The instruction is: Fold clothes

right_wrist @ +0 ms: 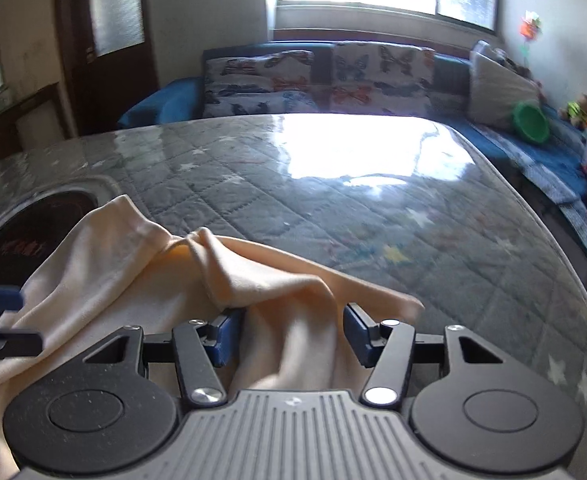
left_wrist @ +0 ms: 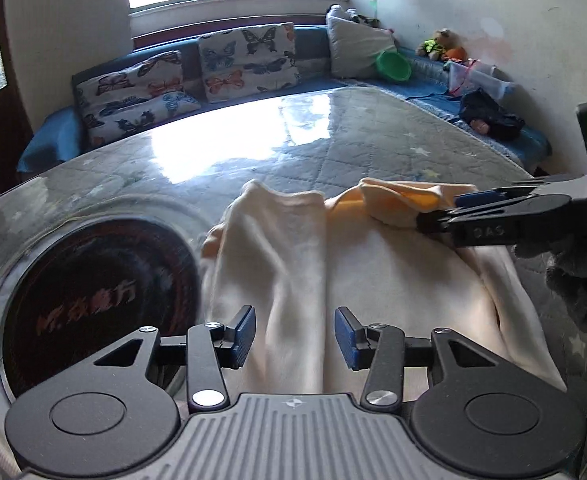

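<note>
A cream and pale-orange garment (left_wrist: 313, 264) lies rumpled on the glass-topped table (left_wrist: 253, 148). My left gripper (left_wrist: 294, 332) is open, its blue pads on either side of a fold of the cloth, just above it. My right gripper (right_wrist: 289, 332) is open too, with a bunched fold of the garment (right_wrist: 277, 292) lying between its fingers. In the left wrist view the right gripper (left_wrist: 437, 212) comes in from the right, its tips against the garment's orange far edge.
A round dark inset with red characters (left_wrist: 93, 308) sits in the table at the left. Behind the table runs a blue sofa (left_wrist: 313, 40) with butterfly cushions (left_wrist: 249, 60), a green bowl (left_wrist: 393, 66), toys and dark clothes (left_wrist: 489, 116). A dark door (right_wrist: 105, 40) is at the left.
</note>
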A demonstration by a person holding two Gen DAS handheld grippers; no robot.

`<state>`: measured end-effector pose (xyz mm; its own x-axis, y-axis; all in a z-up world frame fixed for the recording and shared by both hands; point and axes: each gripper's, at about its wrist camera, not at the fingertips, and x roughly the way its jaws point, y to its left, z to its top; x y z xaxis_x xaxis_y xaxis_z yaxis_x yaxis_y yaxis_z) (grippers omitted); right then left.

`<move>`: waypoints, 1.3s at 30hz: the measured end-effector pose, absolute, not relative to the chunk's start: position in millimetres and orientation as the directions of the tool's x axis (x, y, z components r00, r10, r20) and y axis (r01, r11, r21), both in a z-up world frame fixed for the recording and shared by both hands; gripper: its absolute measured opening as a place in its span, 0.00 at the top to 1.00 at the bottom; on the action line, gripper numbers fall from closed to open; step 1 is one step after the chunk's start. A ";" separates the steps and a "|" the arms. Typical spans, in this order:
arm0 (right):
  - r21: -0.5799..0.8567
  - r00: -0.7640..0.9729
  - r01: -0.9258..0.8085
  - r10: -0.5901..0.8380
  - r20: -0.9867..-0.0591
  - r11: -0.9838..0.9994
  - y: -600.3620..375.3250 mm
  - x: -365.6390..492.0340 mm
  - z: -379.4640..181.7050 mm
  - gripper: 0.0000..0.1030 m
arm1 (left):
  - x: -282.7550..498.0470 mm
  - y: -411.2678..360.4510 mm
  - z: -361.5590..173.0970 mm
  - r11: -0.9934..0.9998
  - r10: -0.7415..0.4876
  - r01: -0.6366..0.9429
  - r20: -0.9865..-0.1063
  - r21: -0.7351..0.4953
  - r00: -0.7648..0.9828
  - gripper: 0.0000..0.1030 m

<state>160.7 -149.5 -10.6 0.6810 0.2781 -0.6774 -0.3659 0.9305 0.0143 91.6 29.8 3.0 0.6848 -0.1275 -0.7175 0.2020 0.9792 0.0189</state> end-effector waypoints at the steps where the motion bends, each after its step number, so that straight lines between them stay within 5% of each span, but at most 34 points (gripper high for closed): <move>1: 0.001 0.682 -0.377 0.278 -0.676 0.926 -146.8 162.6 -10.8 0.46 | 94.2 29.3 1.4 0.979 -0.122 0.200 -0.717 0.025 0.686 0.54; 7: -0.007 0.678 -0.421 0.309 -0.667 0.907 -139.5 174.7 -11.1 0.46 | 116.6 27.5 -9.1 0.980 -0.128 0.197 -0.724 0.012 0.677 0.51; 16: 0.038 0.671 -0.430 0.348 -0.655 0.902 -145.3 178.2 -8.9 0.75 | 125.2 42.1 -18.0 0.992 -0.075 0.123 -0.716 0.016 0.694 0.51; 21: 0.033 0.681 -0.381 0.305 -0.665 0.924 -152.0 174.5 -6.4 0.75 | 116.3 58.3 -13.9 0.999 -0.029 0.049 -0.699 0.008 0.715 0.49; 26: 0.043 0.682 -0.346 0.283 -0.674 0.937 -160.2 166.6 -3.9 0.63 | 106.7 72.1 -17.0 1.000 -0.012 0.005 -0.705 -0.012 0.709 0.31; 31: 0.057 0.657 -0.374 0.308 -0.689 0.926 -167.2 133.7 -4.0 0.49 | 99.1 81.3 -17.3 0.999 -0.029 -0.006 -0.712 -0.047 0.702 0.31; 33: 0.073 0.647 -0.377 0.320 -0.692 0.923 -170.3 120.8 -4.1 0.49 | 98.9 83.5 -18.0 0.997 -0.051 -0.004 -0.717 -0.075 0.695 0.34; 39: 0.071 0.633 -0.397 0.329 -0.701 0.915 -163.8 97.4 -8.1 0.48 | 96.2 85.0 -17.4 0.989 -0.127 0.038 -0.701 -0.141 0.702 0.74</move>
<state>97.4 -163.8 -8.1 0.6327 0.3286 -0.7012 -0.3970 0.9151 0.0707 96.2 85.0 -17.4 0.7015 -0.1269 -0.7012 0.0376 0.9892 -0.1414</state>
